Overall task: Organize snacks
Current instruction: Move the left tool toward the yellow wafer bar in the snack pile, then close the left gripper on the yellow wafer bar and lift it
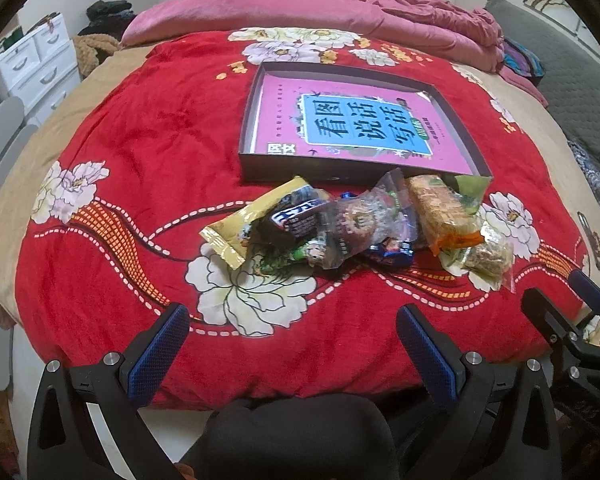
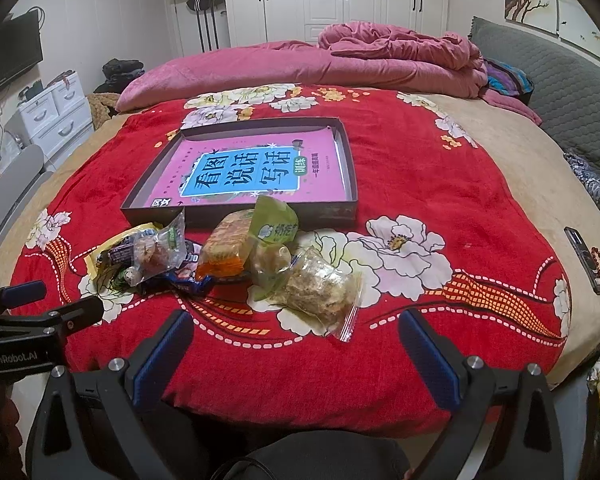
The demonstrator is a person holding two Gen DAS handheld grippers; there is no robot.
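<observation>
Red blanket (image 1: 140, 152), snack pile (image 1: 340, 224), dark tray (image 1: 340, 178)

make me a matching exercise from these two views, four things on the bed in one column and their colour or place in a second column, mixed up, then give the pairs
Things:
1. book
2. zip bag of crumbly snack
3. long gold packet
4. orange cracker pack

Descriptions:
A. at the left end of the snack pile, in the left wrist view
B. lies inside the shallow dark box
C. clear plastic, the snack nearest the right gripper
D. in the middle of the pile, against the box's front wall

Pairs: 1-B, 2-C, 3-A, 4-D
</observation>
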